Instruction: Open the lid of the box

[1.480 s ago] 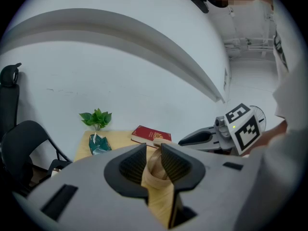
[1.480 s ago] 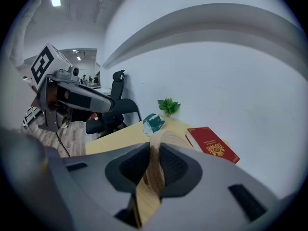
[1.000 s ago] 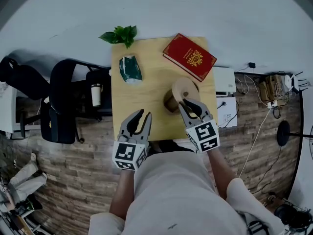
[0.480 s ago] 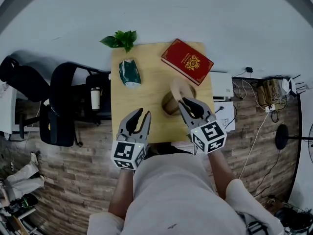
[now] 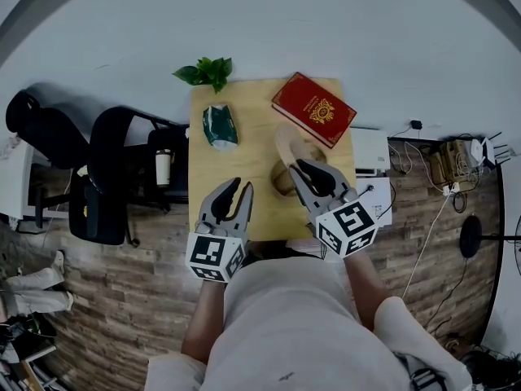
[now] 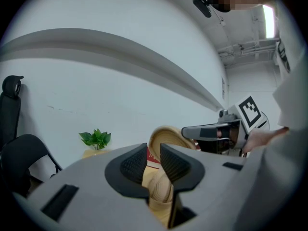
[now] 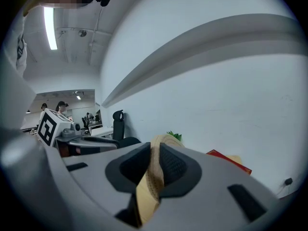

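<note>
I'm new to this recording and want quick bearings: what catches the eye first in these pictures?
The round pale wooden lid stands tilted on edge above its round wooden box near the right front of the light wooden table, pinched at its rim by the right tongs. Behind it, at the table's far right corner, lies a red hardcover book with a gold emblem.

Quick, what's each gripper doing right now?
Left gripper: open, holding nothing, jaws have just been closing.
Right gripper: closed on the wooden lid.
</note>
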The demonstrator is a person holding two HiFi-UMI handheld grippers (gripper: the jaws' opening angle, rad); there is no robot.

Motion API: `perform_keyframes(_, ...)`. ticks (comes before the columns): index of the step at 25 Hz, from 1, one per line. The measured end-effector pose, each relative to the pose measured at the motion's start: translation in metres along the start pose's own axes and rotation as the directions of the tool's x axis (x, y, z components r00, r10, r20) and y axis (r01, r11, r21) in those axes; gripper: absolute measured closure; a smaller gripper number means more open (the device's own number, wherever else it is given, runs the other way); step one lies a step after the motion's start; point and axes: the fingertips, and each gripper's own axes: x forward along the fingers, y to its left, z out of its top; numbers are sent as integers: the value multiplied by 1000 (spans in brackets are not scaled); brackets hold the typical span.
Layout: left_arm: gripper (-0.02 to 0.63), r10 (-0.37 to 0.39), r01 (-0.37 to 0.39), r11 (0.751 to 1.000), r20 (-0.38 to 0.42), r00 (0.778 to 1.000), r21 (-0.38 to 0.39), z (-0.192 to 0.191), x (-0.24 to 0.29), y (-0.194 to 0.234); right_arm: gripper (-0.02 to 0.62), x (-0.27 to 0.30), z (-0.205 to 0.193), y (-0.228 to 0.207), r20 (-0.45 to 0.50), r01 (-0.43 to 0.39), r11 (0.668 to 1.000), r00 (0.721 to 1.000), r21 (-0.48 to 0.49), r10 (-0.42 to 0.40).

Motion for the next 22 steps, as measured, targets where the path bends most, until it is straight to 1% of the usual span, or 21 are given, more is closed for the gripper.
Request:
perform_keyframes(8,534,-3,3,1000,13,1000,1,5,-1,-6,537,-2,13,16,26,-47,999,999,-9,48)
perform_keyframes(22,565,3,-3,1000,-2,1000,10,5,7,-5,537,-1,16,15,37,-60,998,998,10,59)
